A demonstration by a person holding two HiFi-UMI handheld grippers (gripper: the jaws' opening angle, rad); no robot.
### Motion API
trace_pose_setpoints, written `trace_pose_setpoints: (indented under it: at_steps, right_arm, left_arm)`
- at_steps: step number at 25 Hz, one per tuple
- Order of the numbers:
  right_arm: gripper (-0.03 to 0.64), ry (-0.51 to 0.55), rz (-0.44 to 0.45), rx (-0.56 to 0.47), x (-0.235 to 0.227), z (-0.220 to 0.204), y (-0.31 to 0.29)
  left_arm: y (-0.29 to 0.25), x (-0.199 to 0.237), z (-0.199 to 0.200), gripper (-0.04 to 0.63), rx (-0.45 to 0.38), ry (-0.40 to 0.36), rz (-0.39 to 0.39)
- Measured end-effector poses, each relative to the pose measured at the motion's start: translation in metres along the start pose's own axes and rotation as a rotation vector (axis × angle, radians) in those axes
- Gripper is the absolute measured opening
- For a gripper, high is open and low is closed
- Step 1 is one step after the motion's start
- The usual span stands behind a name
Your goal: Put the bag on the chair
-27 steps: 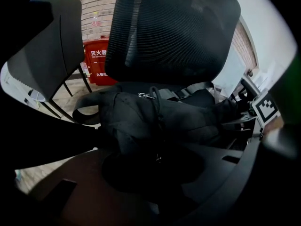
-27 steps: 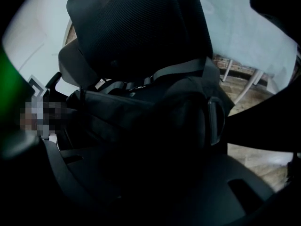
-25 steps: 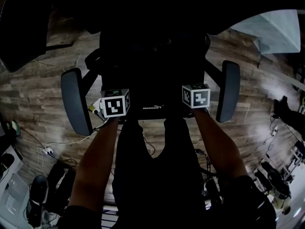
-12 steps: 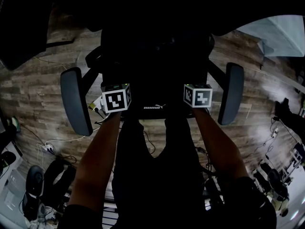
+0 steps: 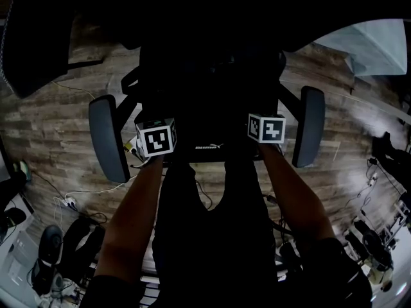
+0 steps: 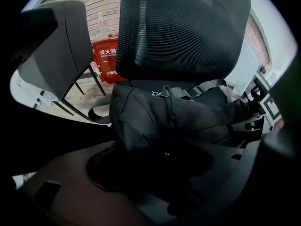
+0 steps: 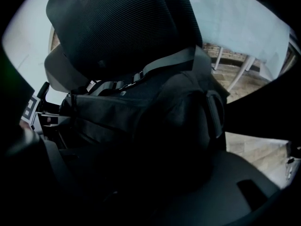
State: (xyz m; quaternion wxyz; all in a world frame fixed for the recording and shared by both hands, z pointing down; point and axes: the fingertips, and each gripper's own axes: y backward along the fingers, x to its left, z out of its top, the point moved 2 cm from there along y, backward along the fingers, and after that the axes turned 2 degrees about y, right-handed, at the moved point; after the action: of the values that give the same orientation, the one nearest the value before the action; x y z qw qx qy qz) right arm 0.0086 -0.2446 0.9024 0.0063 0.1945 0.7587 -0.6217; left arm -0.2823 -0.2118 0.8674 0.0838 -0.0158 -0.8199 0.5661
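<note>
A black bag (image 6: 160, 117) lies on the seat of a black office chair, leaning on its mesh backrest (image 6: 183, 32). Seen from the head view, the bag (image 5: 212, 108) is a dark mass between the two armrests (image 5: 108, 138). My left gripper (image 6: 164, 173) points down at the bag's left end. Its jaws have just been opening and stand wide, with bag fabric between them. My right gripper (image 7: 141, 182) is at the bag's (image 7: 141, 112) right end, and its jaws have also just been opening. It is too dark there to see whether its pads press on the fabric.
A red bin (image 6: 107, 60) and another dark chair (image 6: 56, 46) stand behind on the left. Cables and a power strip (image 5: 64, 201) lie on the wooden floor at the left. More gear sits at the lower right (image 5: 372, 242). A pale sheet (image 5: 372, 43) is at the upper right.
Both marker cubes stay at the chair's front edge. The left cube has tipped and dropped slightly. The bag has not moved.
</note>
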Motion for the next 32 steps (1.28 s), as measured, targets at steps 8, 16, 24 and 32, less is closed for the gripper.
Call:
trace_pose_setpoints:
  at_steps: [8, 16, 24, 32]
  right_arm:
    - [0.33, -0.048, -0.022, 0.04, -0.005, -0.001, 0.01]
    - [0.336, -0.045, -0.037, 0.051, -0.005, 0.0, 0.036]
    - [0.334, 0.026, -0.039, -0.011, 0.004, 0.004, 0.086]
    - [0.186, 0.04, -0.066, -0.132, 0.013, 0.03, 0.142]
  left_arm:
    - [0.021, -0.002, 0.006, 0.334, -0.025, -0.012, -0.057]
    - [0.047, -0.011, 0.012, 0.333, -0.059, -0.079, -0.039]
    - [0.084, -0.023, 0.01, 0.306, -0.052, -0.143, -0.02]
    - [0.125, -0.046, 0.043, 0.263, -0.172, -0.135, -0.125]
